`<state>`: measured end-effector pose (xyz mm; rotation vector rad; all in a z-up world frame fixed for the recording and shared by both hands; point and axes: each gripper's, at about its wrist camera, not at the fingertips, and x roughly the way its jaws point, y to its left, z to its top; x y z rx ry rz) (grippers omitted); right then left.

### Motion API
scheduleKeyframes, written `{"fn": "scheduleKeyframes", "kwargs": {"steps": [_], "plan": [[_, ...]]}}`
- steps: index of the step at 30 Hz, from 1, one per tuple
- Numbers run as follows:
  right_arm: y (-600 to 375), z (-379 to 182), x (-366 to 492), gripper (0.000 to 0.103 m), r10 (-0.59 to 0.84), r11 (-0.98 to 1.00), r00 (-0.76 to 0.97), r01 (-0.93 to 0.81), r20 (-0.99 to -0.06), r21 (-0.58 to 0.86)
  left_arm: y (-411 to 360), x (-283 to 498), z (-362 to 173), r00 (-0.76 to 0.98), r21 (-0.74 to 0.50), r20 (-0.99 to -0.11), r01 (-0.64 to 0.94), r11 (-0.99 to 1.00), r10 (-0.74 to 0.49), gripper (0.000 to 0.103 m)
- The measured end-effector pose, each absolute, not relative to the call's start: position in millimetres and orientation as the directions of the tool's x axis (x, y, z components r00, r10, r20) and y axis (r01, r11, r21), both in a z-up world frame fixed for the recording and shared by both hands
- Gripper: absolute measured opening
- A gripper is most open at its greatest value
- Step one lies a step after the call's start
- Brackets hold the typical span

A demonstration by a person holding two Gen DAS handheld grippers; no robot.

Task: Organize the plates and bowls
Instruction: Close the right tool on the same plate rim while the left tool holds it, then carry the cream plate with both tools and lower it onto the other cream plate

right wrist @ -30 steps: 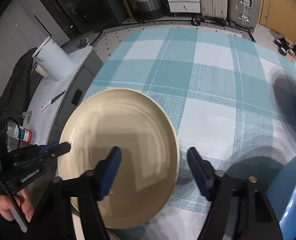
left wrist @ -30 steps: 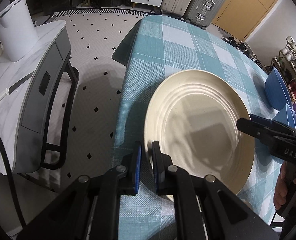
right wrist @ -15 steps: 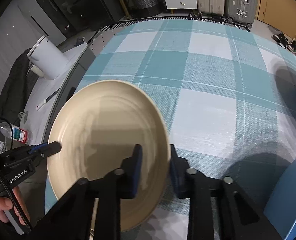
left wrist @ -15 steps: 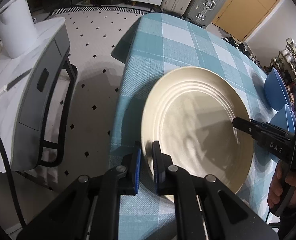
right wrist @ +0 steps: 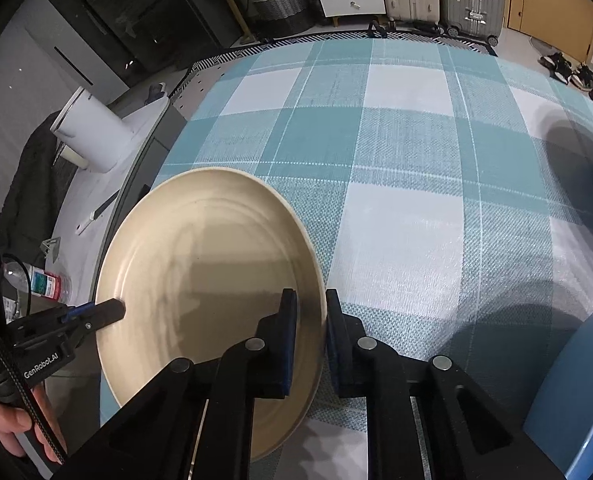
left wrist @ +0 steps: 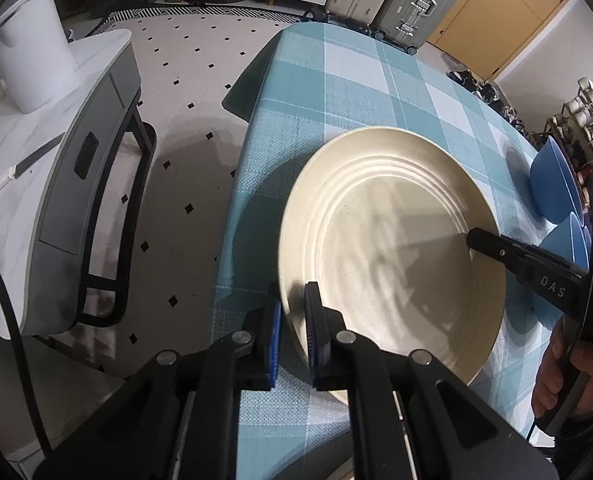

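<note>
Gripping the cream plate point(left wrist: 392, 248) by its near rim, your left gripper point(left wrist: 293, 332) has its jaws pinched narrow on the edge, one pad under and one over. Across the plate, your right gripper point(right wrist: 310, 340) straddles the opposite rim with its jaws closing, the rim between them and the pads at or nearly on it. The plate sits tilted over the checked tablecloth point(right wrist: 416, 168), spanning the space between both sets of jaws. Beyond your right jaws, off to the outer side, blue bowls point(left wrist: 552, 196) rest on the cloth. Your right hand point(left wrist: 568, 376) wraps the handle.
</note>
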<state>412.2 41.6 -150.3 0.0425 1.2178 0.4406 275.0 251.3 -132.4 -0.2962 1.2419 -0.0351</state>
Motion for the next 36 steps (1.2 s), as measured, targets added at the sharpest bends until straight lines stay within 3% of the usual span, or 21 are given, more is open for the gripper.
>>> {"fn": "scheduleKeyframes", "kwargs": {"steps": [36], "plan": [[35.2, -88.4, 376.5, 0.013, 0.408, 0.896, 0.329, -0.326, -0.852, 0.303, 247.3, 228.4, -81.5, 0.39, -0.223, -0.908, -0.142, 0.964, -0.153, 0.009]]}}
